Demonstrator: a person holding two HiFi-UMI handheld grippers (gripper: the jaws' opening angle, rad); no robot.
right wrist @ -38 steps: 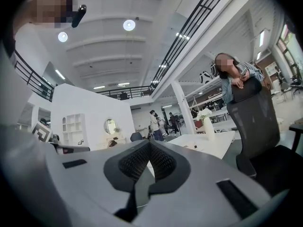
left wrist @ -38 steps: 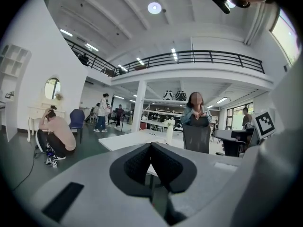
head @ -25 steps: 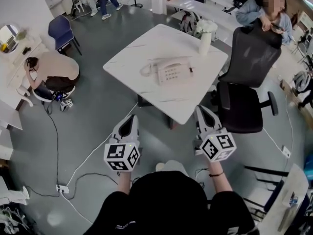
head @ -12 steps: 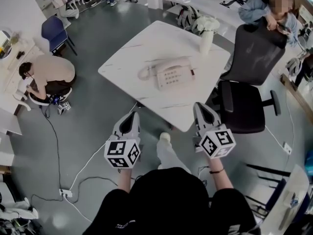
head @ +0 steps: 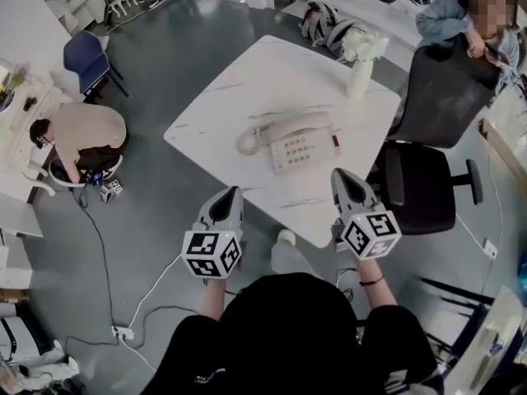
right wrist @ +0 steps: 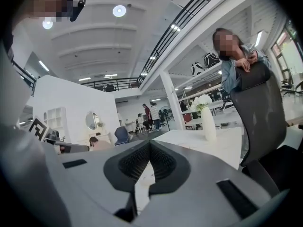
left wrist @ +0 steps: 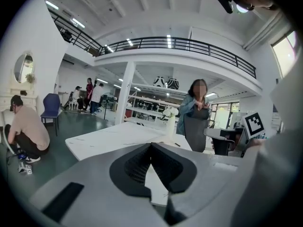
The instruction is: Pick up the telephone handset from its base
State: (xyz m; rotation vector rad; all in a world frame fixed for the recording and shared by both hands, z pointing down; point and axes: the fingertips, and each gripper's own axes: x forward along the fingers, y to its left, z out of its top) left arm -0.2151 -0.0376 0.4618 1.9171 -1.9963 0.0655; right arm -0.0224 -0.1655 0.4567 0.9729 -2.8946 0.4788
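A cream telephone base (head: 303,148) with a keypad sits on the white marble table (head: 272,72). Its handset (head: 284,128) lies in the cradle along the base's far side, earpiece end to the left. My left gripper (head: 233,191) hovers just short of the table's near edge, below and left of the phone, jaws shut and empty. My right gripper (head: 340,174) is over the table's near corner, right of the phone, also shut with nothing in it. In the left gripper view my left gripper (left wrist: 151,144) has its tips meeting; in the right gripper view my right gripper (right wrist: 150,143) shows the same.
A white vase of flowers (head: 360,64) stands at the table's far right. A black office chair (head: 428,138) is right of the table, with a person (head: 469,15) leaning on its back. Another person (head: 78,130) crouches at left. Cables (head: 107,245) cross the floor.
Both grippers have moved forward to the table's near edge, still shut. The phone now lies closer in the head view.
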